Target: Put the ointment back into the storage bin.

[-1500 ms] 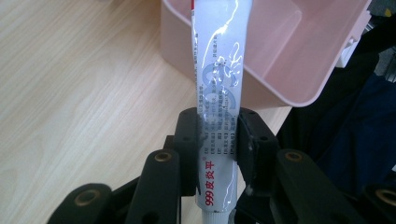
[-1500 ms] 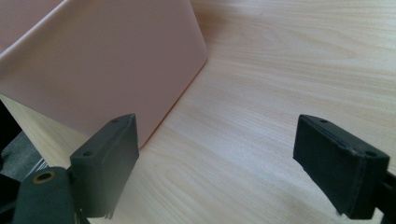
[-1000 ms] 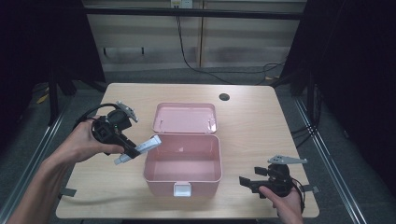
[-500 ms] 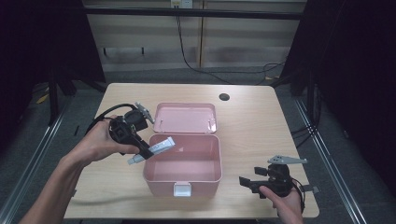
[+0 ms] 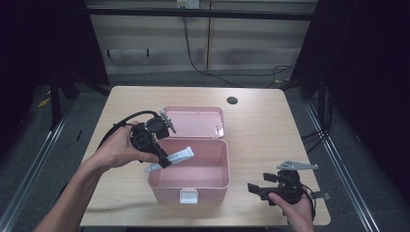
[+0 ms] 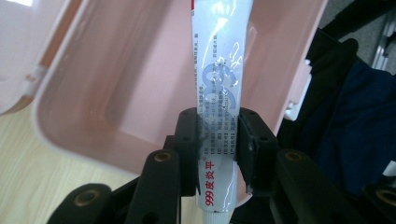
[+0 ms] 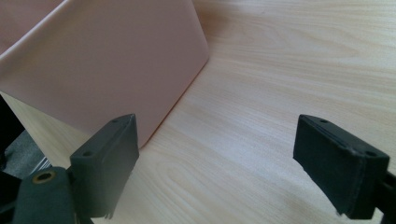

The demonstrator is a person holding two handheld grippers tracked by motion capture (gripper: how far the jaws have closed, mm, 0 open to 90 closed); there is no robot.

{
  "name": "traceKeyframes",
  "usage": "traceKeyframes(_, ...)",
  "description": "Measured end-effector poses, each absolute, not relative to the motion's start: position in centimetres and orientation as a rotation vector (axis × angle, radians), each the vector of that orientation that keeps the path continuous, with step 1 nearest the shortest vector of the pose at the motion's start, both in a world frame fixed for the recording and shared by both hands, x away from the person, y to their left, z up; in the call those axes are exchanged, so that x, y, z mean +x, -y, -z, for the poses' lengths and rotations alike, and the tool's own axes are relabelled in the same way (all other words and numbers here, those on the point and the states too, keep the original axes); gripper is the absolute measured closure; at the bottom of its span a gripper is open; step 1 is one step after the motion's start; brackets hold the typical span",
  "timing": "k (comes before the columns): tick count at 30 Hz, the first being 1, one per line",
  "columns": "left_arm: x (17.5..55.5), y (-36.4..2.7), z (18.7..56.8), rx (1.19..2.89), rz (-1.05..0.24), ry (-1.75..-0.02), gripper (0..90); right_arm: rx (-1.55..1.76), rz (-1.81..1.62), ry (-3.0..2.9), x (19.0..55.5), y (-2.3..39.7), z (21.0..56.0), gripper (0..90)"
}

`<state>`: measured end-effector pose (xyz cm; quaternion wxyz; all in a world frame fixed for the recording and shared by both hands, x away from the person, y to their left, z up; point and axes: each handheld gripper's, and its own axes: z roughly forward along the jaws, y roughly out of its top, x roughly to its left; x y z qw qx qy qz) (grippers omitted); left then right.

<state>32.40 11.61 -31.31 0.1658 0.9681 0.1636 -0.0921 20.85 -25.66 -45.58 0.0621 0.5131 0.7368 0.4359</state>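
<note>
Tube (image 6: 218,88) over open pink box (image 5: 193,186)

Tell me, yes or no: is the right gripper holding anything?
No: in the right gripper view the right gripper has its jaws wide apart over bare table, beside the pink box.

Pale wooden table (image 5: 261,130) on grey floor (image 5: 145,79), beige wall panels (image 5: 154,43), dark surroundings.

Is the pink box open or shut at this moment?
Open. The pink box has its lid swung back flat on the table, and the bare interior shows in the left gripper view.
</note>
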Motion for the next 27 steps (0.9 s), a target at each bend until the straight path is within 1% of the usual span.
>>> traceKeyframes(9,32.1,-9.1,32.1,2.776,0.265,-0.419,71.2,1.550,-1.320,-2.229,20.8,25.7,45.6,13.7)
traceKeyframes(16,31.9,-7.9,32.8,2.816,0.272,-0.393,71.3,1.550,-1.318,-2.234,20.8,25.6,45.5,13.7)
traceKeyframes(27,31.9,-6.7,34.2,2.848,0.324,-0.357,71.2,1.553,-1.312,-2.238,20.8,25.6,45.6,13.7)
